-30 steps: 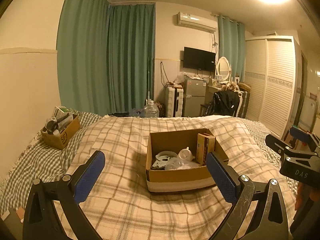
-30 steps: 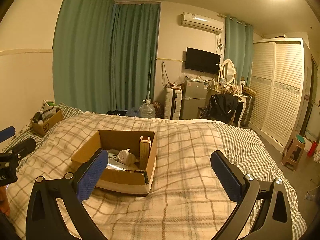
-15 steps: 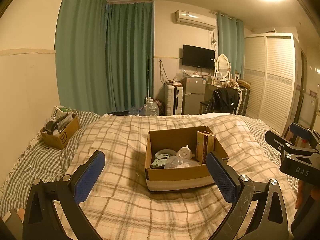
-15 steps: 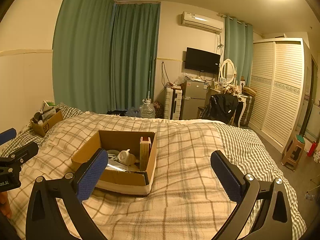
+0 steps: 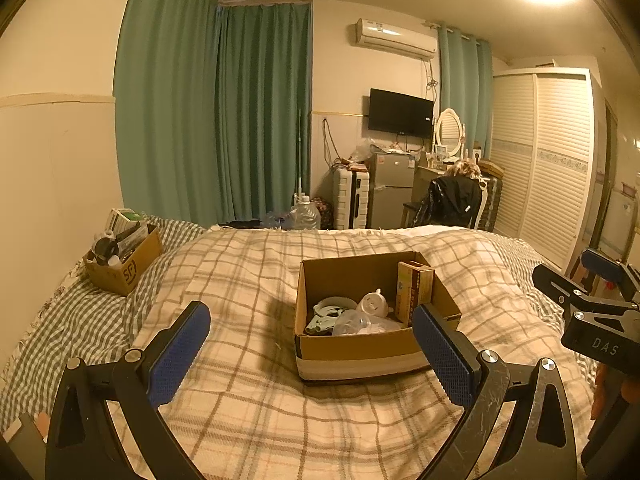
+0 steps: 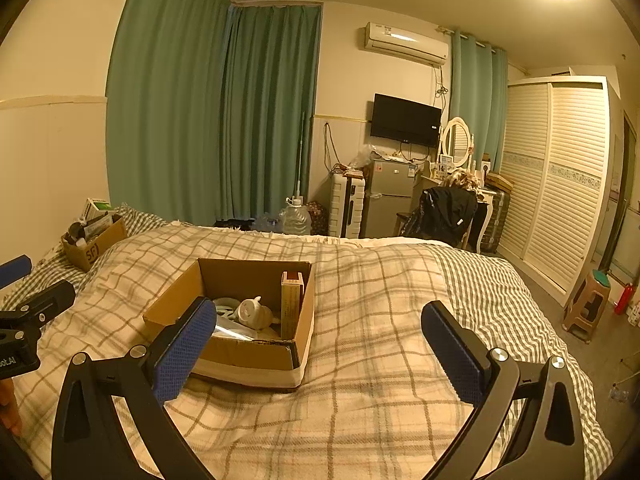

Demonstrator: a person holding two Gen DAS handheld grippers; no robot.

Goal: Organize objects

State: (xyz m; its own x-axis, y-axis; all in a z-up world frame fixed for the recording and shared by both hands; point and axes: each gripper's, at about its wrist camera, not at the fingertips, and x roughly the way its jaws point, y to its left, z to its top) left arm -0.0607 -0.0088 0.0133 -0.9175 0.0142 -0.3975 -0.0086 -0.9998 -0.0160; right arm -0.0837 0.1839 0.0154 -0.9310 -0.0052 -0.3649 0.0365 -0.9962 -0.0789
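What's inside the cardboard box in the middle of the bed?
The cardboard box holds a small white teapot, an upright brown carton, a pale green ring and clear plastic. Anything underneath these is hidden.

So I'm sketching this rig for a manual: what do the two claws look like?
Both match: the left claw and right claw have black frames with triangular cut-outs, silver screws, and two fingers faced with textured blue pads. Seen from the side, the right claw's body carries white "DAS" lettering.
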